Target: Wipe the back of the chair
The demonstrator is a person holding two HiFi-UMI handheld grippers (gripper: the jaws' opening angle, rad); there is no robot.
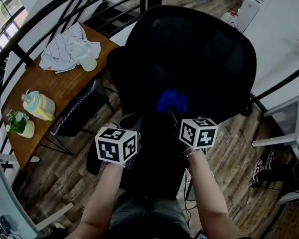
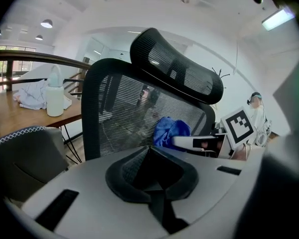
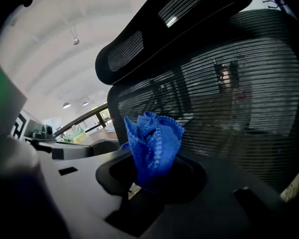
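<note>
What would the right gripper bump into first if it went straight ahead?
Most likely the chair's black mesh back, right ahead. The blue cloth held in the right gripper sticks out in front, so it would touch first.

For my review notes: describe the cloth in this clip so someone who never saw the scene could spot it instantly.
Find the black mesh office chair filling the middle of the head view. Near the lower part of its backrest, the right gripper pinches a bunched cloth. It is the only bright blue thing; the other fabric, white and crumpled, lies on the wooden table.
</note>
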